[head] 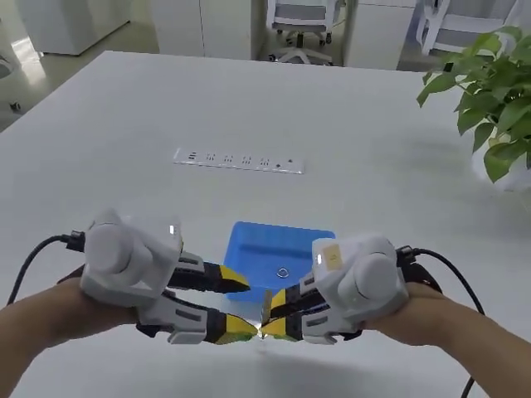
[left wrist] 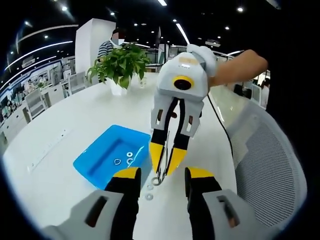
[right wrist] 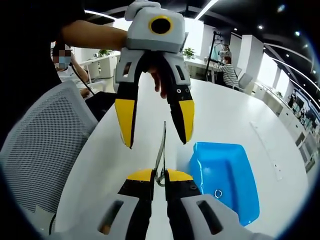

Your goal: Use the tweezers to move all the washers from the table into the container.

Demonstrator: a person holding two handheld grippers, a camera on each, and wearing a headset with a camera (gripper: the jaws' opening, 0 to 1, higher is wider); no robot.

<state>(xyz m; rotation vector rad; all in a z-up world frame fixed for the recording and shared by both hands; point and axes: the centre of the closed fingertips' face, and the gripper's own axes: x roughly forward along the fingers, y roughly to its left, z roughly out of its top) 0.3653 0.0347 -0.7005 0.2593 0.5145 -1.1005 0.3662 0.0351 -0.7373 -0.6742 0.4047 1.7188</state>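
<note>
Nearest, the right gripper (right wrist: 160, 176) is clamped narrow on the tweezers (right wrist: 163, 145) so their pinch can be worked. Their long axis is laid forward along its jaws, tips aimed down at a washer (left wrist: 156, 181) by the near edge of the table (head: 249, 99), just beside the blue container (right wrist: 222, 160). Opposite, the left gripper (right wrist: 157, 141) is held spread wide, empty.
</note>
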